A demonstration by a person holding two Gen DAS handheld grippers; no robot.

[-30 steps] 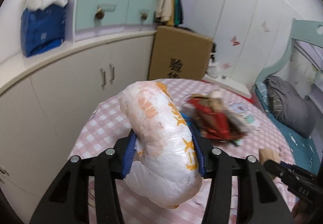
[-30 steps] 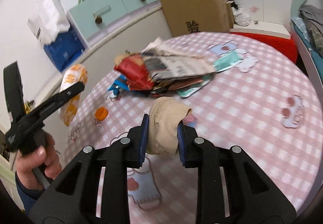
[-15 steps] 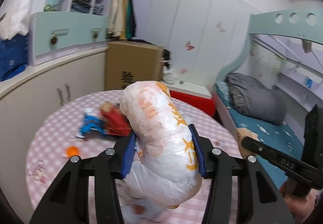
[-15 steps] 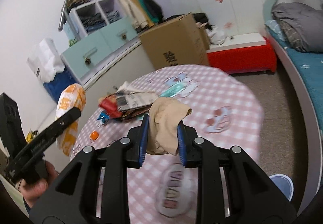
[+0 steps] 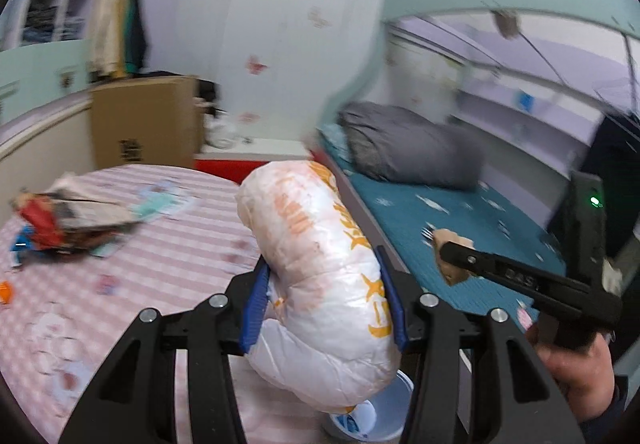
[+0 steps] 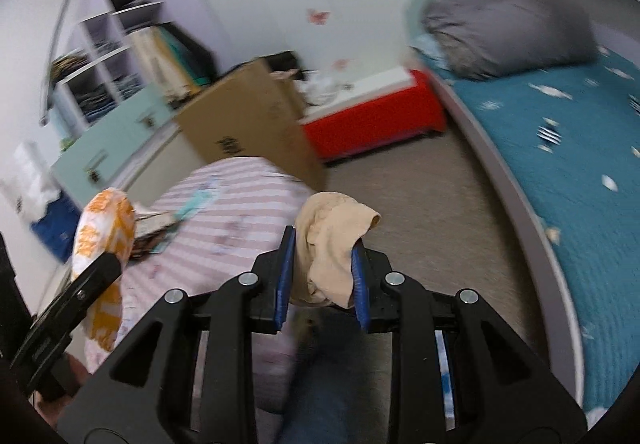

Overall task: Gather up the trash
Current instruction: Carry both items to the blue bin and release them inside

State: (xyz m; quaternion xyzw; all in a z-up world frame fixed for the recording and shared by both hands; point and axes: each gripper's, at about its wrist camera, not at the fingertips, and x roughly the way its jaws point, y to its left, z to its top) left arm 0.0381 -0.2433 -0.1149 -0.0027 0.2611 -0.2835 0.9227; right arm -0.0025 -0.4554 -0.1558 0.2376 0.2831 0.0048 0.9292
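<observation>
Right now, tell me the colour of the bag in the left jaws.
White plastic bag with orange print, clearest in the left wrist view.

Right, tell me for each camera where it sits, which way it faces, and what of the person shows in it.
Left wrist: sits on the left gripper, facing over the pink checked table toward the bed; its jaws clamp a white and orange plastic bag; the right hand shows.
Right wrist: sits on the right gripper, facing the floor and cardboard box; jaws clamp a beige crumpled wad.
Shared: table, bed, box, bag, both grippers.
</observation>
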